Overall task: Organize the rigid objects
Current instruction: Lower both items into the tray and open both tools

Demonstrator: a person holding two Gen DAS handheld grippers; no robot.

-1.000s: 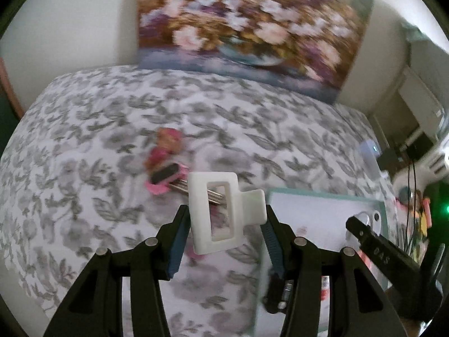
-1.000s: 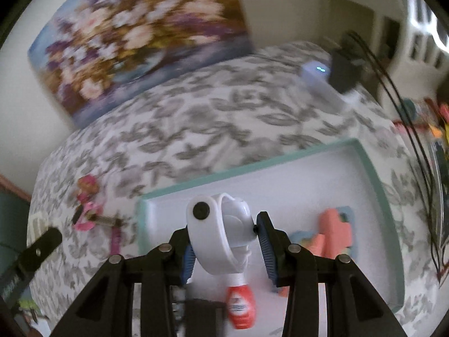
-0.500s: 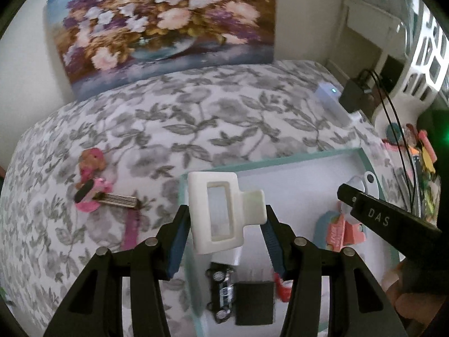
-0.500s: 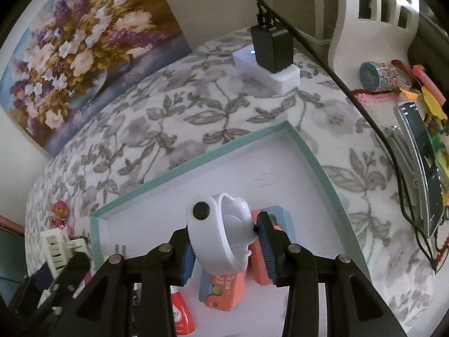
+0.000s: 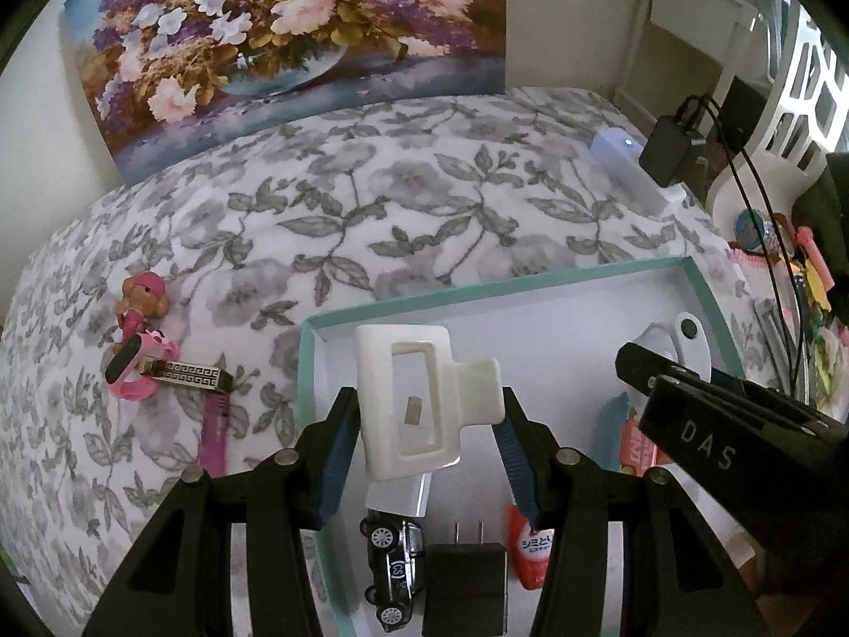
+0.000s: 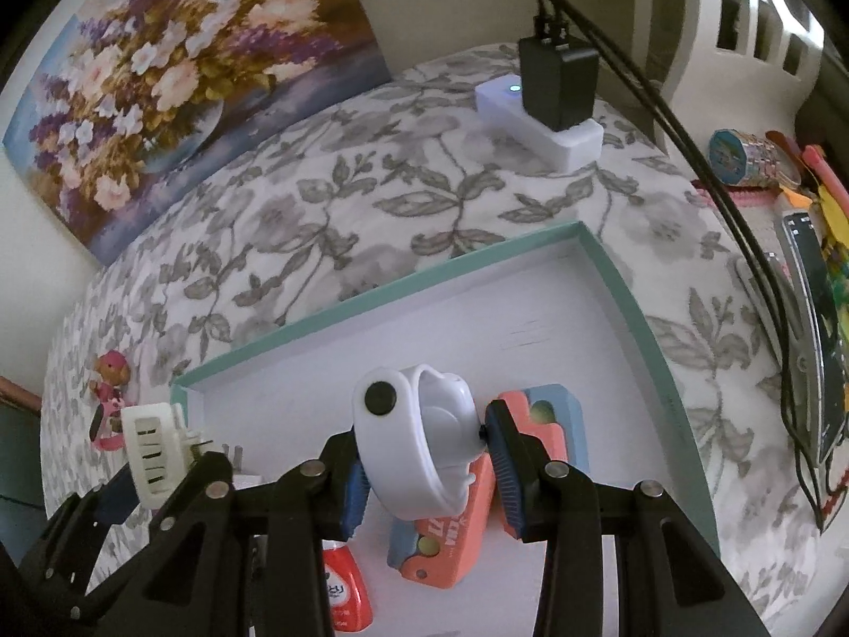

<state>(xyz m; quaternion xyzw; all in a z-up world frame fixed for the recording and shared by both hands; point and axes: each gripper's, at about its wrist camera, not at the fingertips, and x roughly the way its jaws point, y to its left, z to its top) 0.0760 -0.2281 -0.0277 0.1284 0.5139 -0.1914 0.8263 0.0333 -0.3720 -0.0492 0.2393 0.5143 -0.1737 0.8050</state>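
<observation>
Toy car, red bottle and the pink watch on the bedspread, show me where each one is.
Black toy car (image 5: 393,562), left wrist view, on its roof.
Red bottle (image 6: 346,592), right wrist view, on its label.
Pink watch (image 5: 135,366), left wrist view, on its band beside the dark face.

A floral painting leaned against the pale wall at the upper left of both views. Below it a grey-and-white leaf-patterned cover filled the middle of each frame. At the upper right a white power strip with a small lit indicator lay on the cover, a black adapter plugged into it, its black cables running down the right edge. A white openwork furniture piece stood at the far right, colourful clutter below it.
</observation>
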